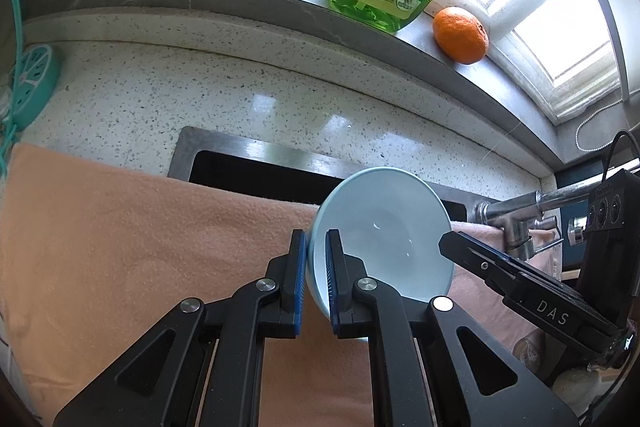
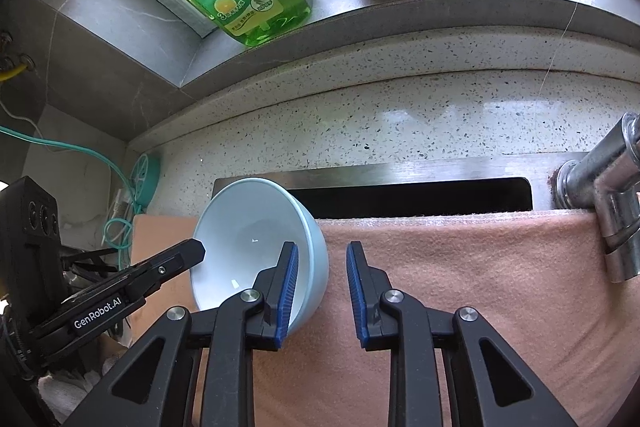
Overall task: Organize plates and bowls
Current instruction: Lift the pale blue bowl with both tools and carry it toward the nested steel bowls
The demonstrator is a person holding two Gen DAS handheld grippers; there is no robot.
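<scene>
Jaws of the left gripper are closed narrowly on the rim wall of a pale blue bowl, one blue pad inside and one outside, so the bowl is carried by its edge rather than cupped. Jaws of the right gripper are held moderately apart around the opposite rim, with one pad inside the bowl and the other outside; no firm contact can be confirmed, and a handover or a steadying grip is judged likely. The bowl is held tipped on its side above the peach cloth, just in front of the sink. Its opening is turned sideways toward the right gripper and slightly upward, so its axis runs roughly along the sink's front edge.
</scene>
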